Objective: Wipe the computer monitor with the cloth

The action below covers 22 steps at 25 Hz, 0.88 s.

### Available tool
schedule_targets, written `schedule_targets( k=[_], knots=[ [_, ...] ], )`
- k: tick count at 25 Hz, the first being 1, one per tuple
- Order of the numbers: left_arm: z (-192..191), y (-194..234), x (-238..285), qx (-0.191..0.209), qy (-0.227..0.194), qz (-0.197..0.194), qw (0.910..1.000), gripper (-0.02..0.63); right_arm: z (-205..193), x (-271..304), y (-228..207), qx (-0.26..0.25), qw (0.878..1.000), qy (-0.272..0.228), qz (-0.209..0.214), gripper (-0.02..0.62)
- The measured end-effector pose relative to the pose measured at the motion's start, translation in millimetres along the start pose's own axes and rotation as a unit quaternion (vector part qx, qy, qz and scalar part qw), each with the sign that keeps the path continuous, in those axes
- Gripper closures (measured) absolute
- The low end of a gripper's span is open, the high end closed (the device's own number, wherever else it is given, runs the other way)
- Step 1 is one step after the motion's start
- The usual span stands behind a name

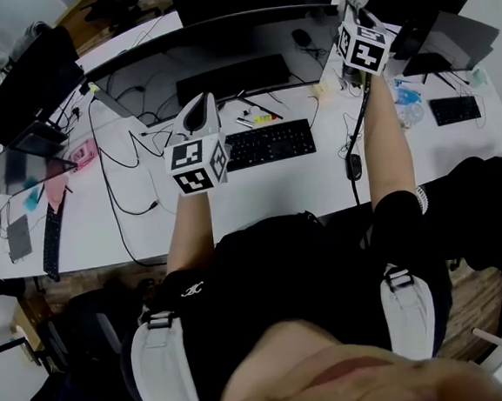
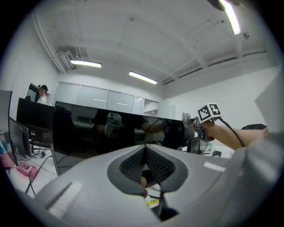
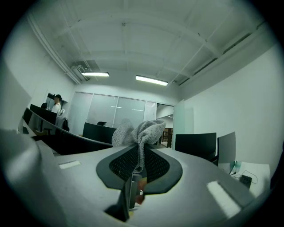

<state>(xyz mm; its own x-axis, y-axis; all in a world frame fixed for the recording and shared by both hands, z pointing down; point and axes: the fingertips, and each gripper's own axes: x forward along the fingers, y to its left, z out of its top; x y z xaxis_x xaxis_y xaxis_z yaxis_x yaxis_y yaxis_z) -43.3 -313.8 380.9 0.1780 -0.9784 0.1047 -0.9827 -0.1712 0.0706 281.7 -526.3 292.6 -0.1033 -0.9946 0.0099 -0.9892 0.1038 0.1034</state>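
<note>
The right gripper (image 3: 141, 146) has its jaws clenched on one grey knitted cloth (image 3: 138, 129). The cloth is pinched along the jaw line and bunches out beyond the jaw tips. In the head view this gripper (image 1: 357, 9) is raised at the right end of the curved monitor (image 1: 221, 54), level with the monitor's upper edge. The left gripper view shows the cloth (image 2: 186, 119) just beside that same right edge of the monitor (image 2: 88, 133). The left gripper (image 2: 145, 148) has its jaws closed together with nothing between them. It points at the dark screen and is held clear of it, in front of the monitor's middle (image 1: 200, 112). Count on the white worktop (image 1: 259, 194): one curved monitor and one cloth. There are three black keyboards: one (image 1: 270, 144) directly in front of the monitor, one (image 1: 454, 109) to the right of it and one (image 1: 52, 241) to the left of it. One mouse (image 1: 354, 167) lies in front of the monitor's right end.
</note>
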Motion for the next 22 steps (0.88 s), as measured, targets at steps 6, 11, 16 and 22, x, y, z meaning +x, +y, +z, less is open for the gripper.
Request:
schedule_targets(
  k=[6,11,16,22],
  knots=[
    [-1,-6,-1,0.004,0.001,0.0,1.0,0.555,-32,7,-6,0.041,0.998,0.035,0.019,0.561],
    [-3,-8,2,0.011,0.008,0.001,0.9999,0.555,-54,11,-2,0.053,0.997,0.047,0.036,0.561],
    [-7,-9,4,0.013,0.016,0.004,0.9998,0.555,-72,13,-2,0.056,0.995,0.057,0.052,0.561],
    [-21,-12,8,0.012,0.035,0.006,0.9993,0.555,-102,13,3,0.061,0.993,0.074,0.076,0.561]
  ],
)
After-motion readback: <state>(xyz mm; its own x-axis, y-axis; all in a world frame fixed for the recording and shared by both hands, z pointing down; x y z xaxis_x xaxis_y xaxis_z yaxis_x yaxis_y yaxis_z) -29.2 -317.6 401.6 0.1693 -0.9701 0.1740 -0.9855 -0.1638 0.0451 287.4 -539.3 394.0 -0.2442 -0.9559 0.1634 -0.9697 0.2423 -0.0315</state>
